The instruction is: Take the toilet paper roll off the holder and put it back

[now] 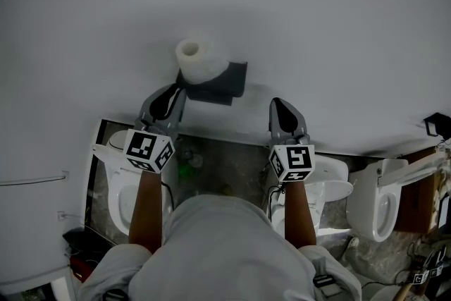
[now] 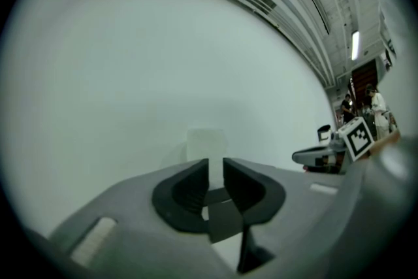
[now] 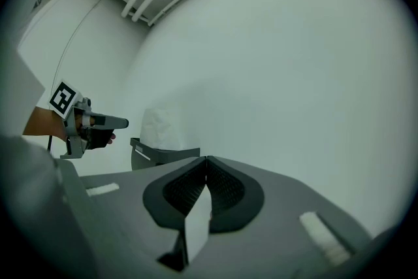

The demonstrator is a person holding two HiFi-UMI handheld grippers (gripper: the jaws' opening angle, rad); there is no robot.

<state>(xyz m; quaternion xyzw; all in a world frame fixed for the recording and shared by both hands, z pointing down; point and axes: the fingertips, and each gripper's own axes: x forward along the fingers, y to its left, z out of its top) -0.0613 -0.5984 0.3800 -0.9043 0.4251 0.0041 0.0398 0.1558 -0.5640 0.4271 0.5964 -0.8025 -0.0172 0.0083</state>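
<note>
A white toilet paper roll (image 1: pixel 197 60) sits upright on a dark grey holder (image 1: pixel 225 84) fixed to the white wall. My left gripper (image 1: pixel 177 87) points at the holder's left end, just below the roll. Its jaws stand a narrow slit apart with nothing between them. In the left gripper view the roll (image 2: pixel 206 144) shows beyond that slit. My right gripper (image 1: pixel 280 103) hangs to the right of the holder, apart from it, jaws shut and empty. The right gripper view shows the roll (image 3: pixel 159 129) on the holder (image 3: pixel 163 157) and the left gripper (image 3: pixel 124 121) beside them.
Below the wall stand white toilets (image 1: pixel 120 180) (image 1: pixel 331 187) (image 1: pixel 380 201) on a stone-patterned floor (image 1: pixel 225 166). A small dark fitting (image 1: pixel 437 125) is on the wall at far right. People (image 2: pixel 375 104) stand far off in the left gripper view.
</note>
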